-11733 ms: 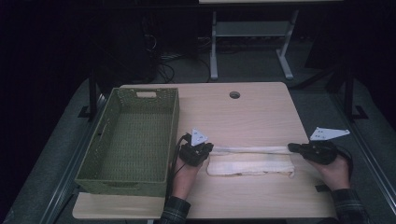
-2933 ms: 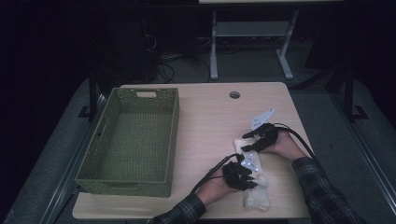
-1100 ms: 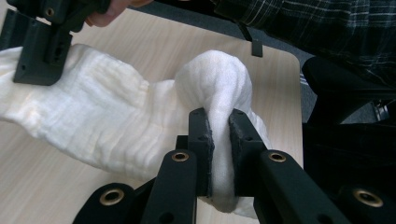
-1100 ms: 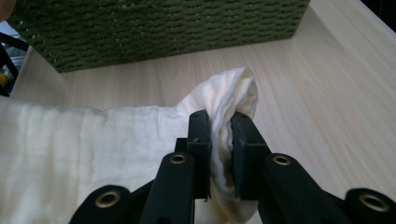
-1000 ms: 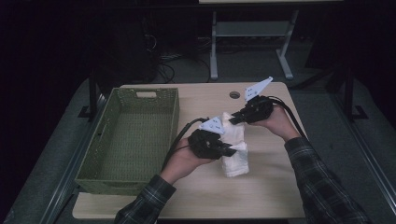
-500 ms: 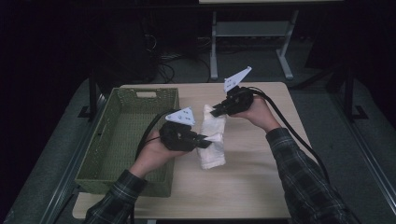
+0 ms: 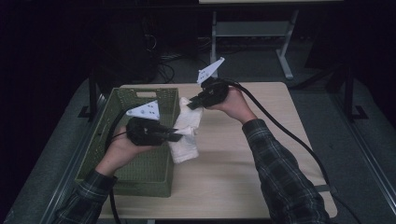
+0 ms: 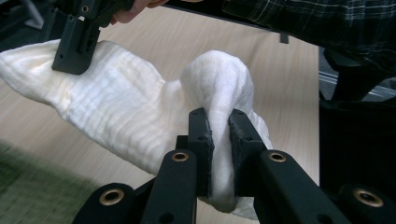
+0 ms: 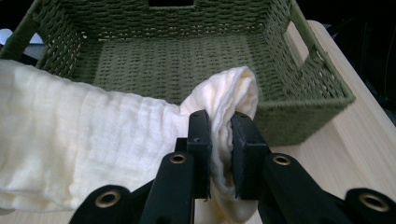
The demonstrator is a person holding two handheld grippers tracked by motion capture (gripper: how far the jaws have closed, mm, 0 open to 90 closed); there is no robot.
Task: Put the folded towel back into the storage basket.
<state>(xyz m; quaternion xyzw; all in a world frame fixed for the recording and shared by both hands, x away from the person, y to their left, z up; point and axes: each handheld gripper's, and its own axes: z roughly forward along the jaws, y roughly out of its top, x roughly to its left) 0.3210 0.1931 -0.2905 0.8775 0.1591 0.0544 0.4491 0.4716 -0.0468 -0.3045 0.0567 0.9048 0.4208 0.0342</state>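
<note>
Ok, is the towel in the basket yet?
Not yet. The towel hangs in the air by the basket's right wall, pinched by the left gripper and right gripper.

The left gripper [image 7: 175, 136], black with a white three-cornered plate on top, is held in the person's left hand [image 7: 122, 150], jaws pinched together and pointing right; the matching right gripper [image 7: 190, 105] sits in the right hand [image 7: 233, 103], jaws clamped and pointing left and down; both plaid-sleeved forearms reach in from below

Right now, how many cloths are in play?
1: a folded white cloth, pinched at each end by the left gripper and right gripper, hanging beside the green basket.
</note>
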